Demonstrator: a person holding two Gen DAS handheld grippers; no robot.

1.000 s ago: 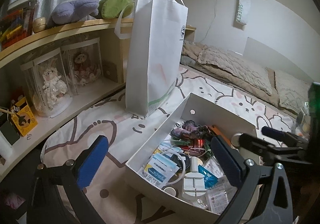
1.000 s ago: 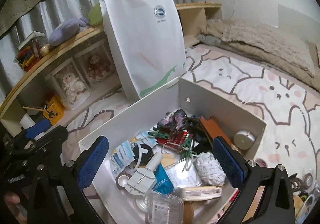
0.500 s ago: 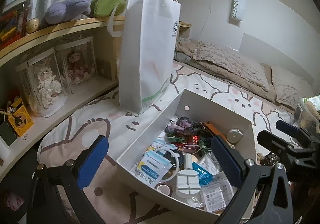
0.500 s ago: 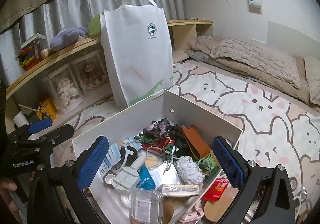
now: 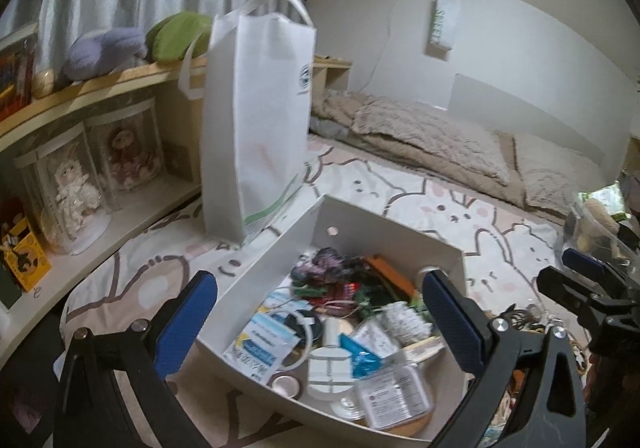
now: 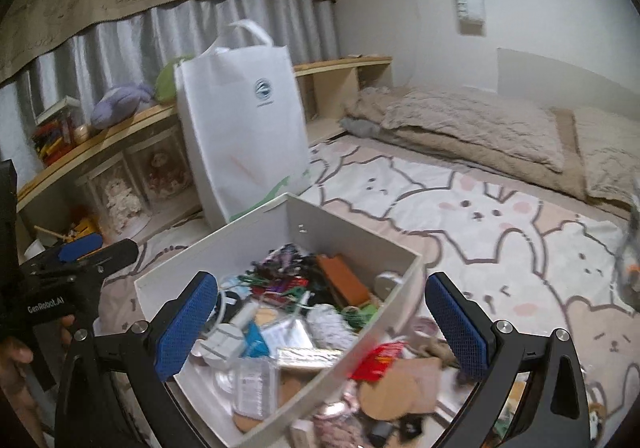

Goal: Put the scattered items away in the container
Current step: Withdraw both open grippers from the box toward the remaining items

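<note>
Above the near edge of the white box [image 5: 384, 232], spread wide with nothing between the blue pads: the left gripper [image 5: 320, 320]. At three o'clock from it in the left wrist view, the right gripper [image 5: 580, 280], only partly seen there; in its own view, the right gripper [image 6: 320, 324] likewise wide open and empty, over the box's near right corner. At nine o'clock in the right wrist view, the other tool's black body with a hand [image 6: 16, 356] behind it.

Inside the box, a jumble: a white plug [image 5: 330, 370], a blue packet [image 5: 360, 354], a clear plastic case [image 5: 394, 394], an orange-brown pouch [image 6: 344, 280], a white ball of string [image 6: 330, 326]. Outside the box wall at five o'clock in the right wrist view, loose items on the bedspread [image 6: 500, 207]: a red packet [image 6: 380, 362], a cork disc [image 6: 394, 388], others too blurred to name. At twelve o'clock beyond the box, upright, a white tote bag [image 6: 244, 135]; behind it, a shelf [image 5: 100, 87] with plush toys. At two o'clock, beige pillows [image 6: 480, 127].
</note>
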